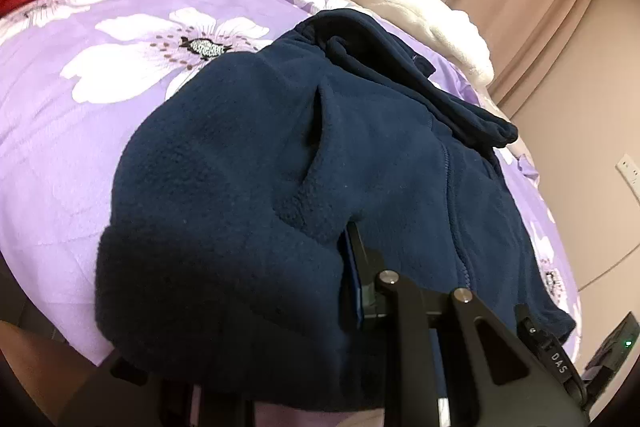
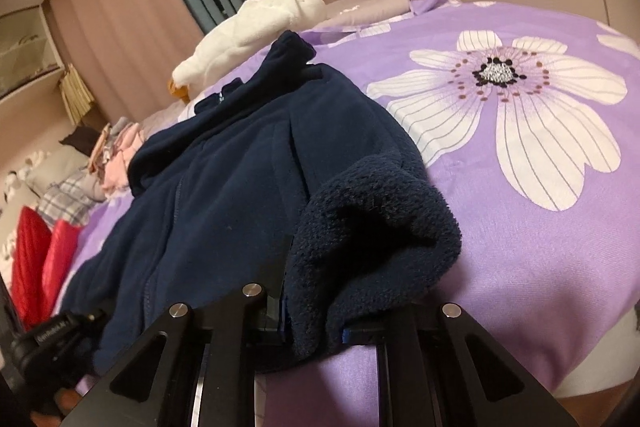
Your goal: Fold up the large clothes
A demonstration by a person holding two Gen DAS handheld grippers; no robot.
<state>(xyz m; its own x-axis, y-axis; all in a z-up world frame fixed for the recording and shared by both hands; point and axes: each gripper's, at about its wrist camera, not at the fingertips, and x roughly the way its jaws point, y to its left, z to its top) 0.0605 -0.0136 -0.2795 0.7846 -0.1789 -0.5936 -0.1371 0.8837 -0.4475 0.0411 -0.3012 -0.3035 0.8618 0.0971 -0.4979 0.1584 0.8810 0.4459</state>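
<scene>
Purple flowered bedspread [image 1: 80,155] carries dark navy fleece jacket [image 1: 248,163]; left gripper [image 1: 320,283] and right gripper [image 2: 316,311] each pinch its hem.

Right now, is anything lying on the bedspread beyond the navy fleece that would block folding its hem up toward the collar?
Nothing visible does. Both grippers, left gripper and right gripper, are shut on the navy fleece jacket hem. The white plush blanket lies beyond the collar, at the bedspread edge.

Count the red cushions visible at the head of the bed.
2. Both red cushions lean side by side at the bed's edge: the larger one farther out, the smaller one nearer the navy fleece jacket. More may lie outside the views.
</scene>
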